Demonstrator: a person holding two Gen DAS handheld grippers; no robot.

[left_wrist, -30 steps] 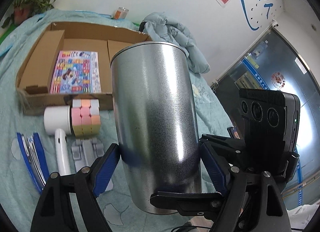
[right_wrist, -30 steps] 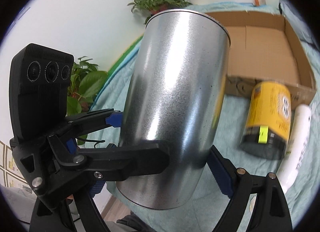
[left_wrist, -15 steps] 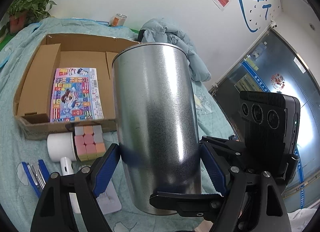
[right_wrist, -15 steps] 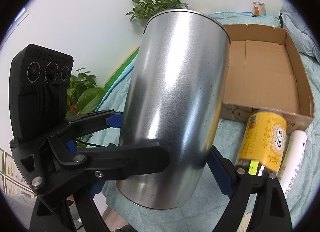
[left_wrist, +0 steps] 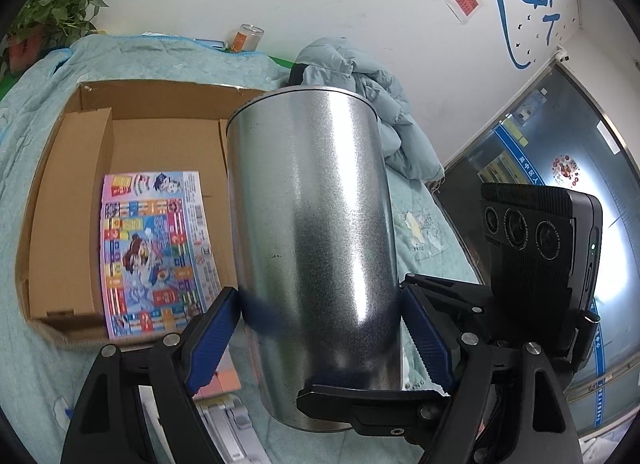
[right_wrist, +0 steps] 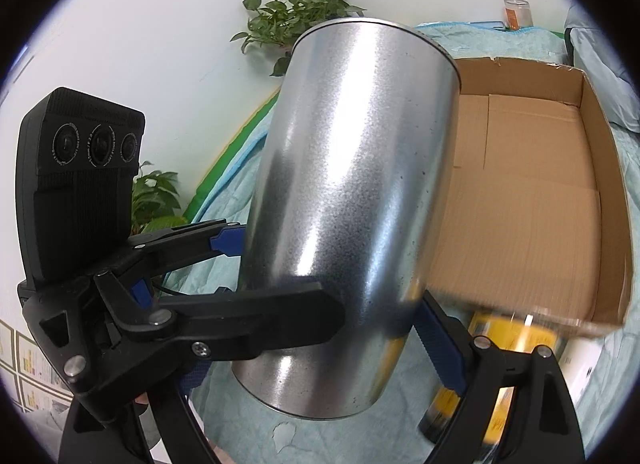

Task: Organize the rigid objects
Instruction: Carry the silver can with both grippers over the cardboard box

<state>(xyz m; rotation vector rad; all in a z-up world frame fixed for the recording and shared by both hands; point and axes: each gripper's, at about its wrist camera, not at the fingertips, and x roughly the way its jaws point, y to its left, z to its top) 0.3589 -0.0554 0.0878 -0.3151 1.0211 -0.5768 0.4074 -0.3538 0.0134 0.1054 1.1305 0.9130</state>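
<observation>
1. Left gripper (left_wrist: 320, 338) clamped on the lower part of the steel tumbler (left_wrist: 316, 248) — blue pads (left_wrist: 208, 344) pressed flat to either side.
2. Right gripper (right_wrist: 340, 328) gripping the same tumbler low down; one black finger (right_wrist: 256, 328) crossing the front, one blue pad at the far side.
3. Probably doubled up because smooth, tapered metal slips easily; low hold leaves the rim free.
4. Tumbler held in the air, roughly upright with a slight tilt, just before the cardboard box (left_wrist: 52, 200) on the teal bedspread (left_wrist: 24, 364).
5. Box open-topped — a colourful printed sheet (left_wrist: 156, 252) lying flat at its left side, the rest bare cardboard.
6. Outside the box, near its front wall: yellow can (right_wrist: 496, 344), blurred, and a white object (right_wrist: 580, 364).
7. Tumbler's inside hidden; contents impossible to tell.
</observation>
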